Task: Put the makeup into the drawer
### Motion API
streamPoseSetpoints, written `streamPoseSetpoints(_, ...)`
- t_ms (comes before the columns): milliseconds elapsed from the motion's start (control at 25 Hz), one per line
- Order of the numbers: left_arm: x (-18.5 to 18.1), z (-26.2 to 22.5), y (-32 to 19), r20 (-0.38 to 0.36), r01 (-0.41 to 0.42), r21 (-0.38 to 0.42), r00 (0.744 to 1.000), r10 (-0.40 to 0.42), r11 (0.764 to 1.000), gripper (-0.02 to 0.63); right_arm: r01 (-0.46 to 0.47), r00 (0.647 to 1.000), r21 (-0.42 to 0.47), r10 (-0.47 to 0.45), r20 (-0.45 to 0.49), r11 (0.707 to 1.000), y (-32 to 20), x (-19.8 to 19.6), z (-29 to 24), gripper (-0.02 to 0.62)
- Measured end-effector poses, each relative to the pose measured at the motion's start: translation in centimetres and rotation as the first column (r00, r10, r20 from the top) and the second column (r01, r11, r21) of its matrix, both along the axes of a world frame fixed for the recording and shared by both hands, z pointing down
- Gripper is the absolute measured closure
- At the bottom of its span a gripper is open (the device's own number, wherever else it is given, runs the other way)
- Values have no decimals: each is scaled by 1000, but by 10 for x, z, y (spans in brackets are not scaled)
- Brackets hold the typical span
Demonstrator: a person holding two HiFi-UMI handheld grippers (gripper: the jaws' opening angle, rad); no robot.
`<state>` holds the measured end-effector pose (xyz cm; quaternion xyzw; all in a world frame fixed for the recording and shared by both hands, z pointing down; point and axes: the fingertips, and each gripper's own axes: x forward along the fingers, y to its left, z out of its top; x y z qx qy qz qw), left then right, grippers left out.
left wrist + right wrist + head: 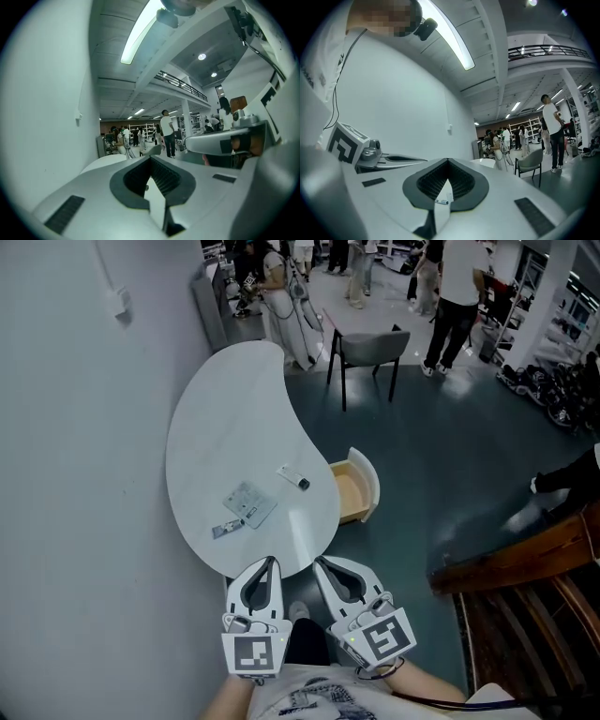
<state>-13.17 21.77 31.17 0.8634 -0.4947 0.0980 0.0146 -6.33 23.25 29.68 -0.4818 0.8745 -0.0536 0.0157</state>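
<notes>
On the surface [234,409]: white dark-capped makeup tube [293,478] and flat grey palette [249,503] are being left lying, near the open drawer [361,486] | left tongs [271,562], right tongs [317,562]: being held closed, empty.

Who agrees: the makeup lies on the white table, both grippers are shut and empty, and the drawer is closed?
Wrong on the drawer: the head view shows it open at the table's side. The makeup lies on the table; left gripper and right gripper are shut, empty.
</notes>
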Motion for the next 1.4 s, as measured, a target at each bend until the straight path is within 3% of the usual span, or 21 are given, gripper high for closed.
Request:
streamPoseSetpoints(640,-39,2,-114,-47,-4,-13,999,3,1000,589,-7,999,-8,7,-42,1000,-110,-36,-3,577)
streamPoseSetpoints(1000,-55,4,-142,-58,47,-11,997,-47,999,589,27,999,-27,-28,-34,999,-139,-49,0,577)
streamPoseSetpoints(1400,-43,17,-184,-26,146,-39,989,-147,989,589,128,992,-53,-129,-14,990,-190,-36,14,577)
